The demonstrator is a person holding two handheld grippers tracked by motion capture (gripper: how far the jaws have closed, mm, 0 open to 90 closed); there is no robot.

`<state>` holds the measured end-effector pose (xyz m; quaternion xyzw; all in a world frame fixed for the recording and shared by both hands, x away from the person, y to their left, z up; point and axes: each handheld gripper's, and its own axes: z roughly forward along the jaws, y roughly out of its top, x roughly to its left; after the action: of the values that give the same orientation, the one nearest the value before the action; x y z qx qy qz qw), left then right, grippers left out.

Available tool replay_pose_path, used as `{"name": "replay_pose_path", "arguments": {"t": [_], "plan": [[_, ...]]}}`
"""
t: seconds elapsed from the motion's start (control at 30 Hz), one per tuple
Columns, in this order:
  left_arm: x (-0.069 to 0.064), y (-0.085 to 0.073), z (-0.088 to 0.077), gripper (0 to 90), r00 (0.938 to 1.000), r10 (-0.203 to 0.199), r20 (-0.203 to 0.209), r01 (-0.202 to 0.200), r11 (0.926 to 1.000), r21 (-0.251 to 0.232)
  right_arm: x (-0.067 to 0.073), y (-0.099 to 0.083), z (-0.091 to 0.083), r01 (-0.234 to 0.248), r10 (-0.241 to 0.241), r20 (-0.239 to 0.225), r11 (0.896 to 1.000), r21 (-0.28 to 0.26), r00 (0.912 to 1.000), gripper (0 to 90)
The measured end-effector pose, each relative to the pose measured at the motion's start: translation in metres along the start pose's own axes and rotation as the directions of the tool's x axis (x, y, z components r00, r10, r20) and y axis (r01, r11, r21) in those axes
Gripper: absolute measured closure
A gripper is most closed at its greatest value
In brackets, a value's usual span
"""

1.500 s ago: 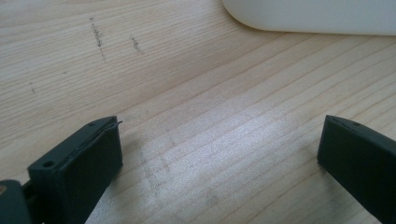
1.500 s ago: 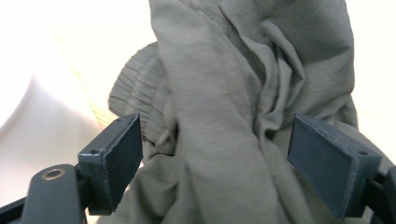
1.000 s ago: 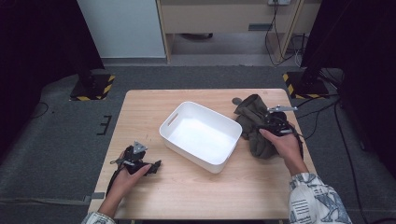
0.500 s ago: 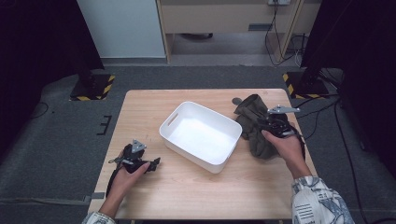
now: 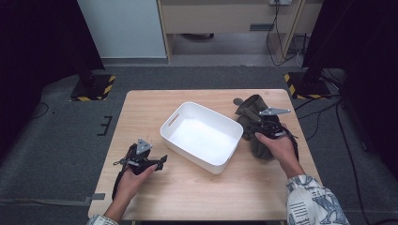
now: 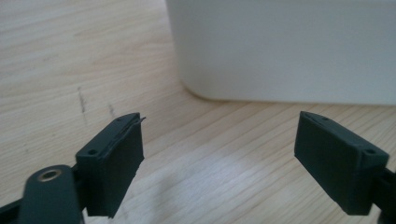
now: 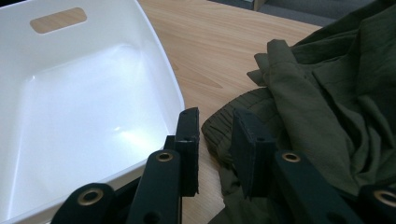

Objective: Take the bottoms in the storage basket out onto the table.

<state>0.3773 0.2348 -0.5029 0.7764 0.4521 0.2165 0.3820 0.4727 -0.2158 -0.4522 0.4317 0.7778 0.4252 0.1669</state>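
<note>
My right gripper (image 7: 215,140) has just been closing onto the edge of the olive garment (image 7: 322,93) just right of the white bin (image 5: 202,136), to lift it in, while my left gripper (image 6: 219,158), jaws apart and empty, waits left of the bin.

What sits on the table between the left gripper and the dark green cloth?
The white bin lies between them, empty, as the high view shows; the left gripper is on one side and the dark green cloth on the other.
</note>
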Motion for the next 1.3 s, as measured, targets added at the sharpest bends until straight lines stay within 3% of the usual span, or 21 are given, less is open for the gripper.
{"name": "replay_pose_path", "arguments": {"t": [0.07,0.3,0.47,0.57,0.77,1.0,1.3], "plan": [[-0.004,0.003,0.000,17.3,0.9999,-0.009,0.008,0.009,0.9999,-0.015,-0.001,-0.002,0.005,-0.005,0.005,-0.003,1.000,0.001,1.0000,72.3],[-0.013,0.007,-0.001,20.0,0.9996,0.019,0.021,-0.018,0.9992,-0.036,0.001,-0.004,0.017,-0.011,0.011,-0.013,1.000,0.012,0.9999,75.2],[-0.005,0.005,-0.001,20.8,0.9999,0.009,-0.007,-0.010,0.9991,-0.040,0.005,-0.005,0.013,-0.002,0.003,-0.068,1.000,0.019,0.9977,73.8],[0.000,0.003,-0.001,20.9,0.9998,-0.015,-0.012,0.015,0.9988,-0.046,0.012,-0.008,0.011,0.002,-0.001,-0.077,1.000,0.013,0.9971,73.7],[0.005,0.002,-0.001,21.0,0.9997,-0.017,-0.019,0.016,0.9989,-0.044,0.024,-0.014,0.008,-0.001,0.001,-0.110,1.000,0.003,0.9940,73.6],[0.014,0.000,-0.004,21.4,0.9988,-0.031,-0.037,0.029,0.9983,-0.051,0.047,-0.019,0.013,0.021,-0.024,-0.168,1.000,-0.018,0.9855,72.6],[0.032,-0.006,-0.009,23.5,0.9953,-0.068,-0.069,0.064,0.9965,-0.052,0.087,-0.024,0.022,0.057,-0.061,-0.239,0.998,-0.027,0.9691,71.9]]}}
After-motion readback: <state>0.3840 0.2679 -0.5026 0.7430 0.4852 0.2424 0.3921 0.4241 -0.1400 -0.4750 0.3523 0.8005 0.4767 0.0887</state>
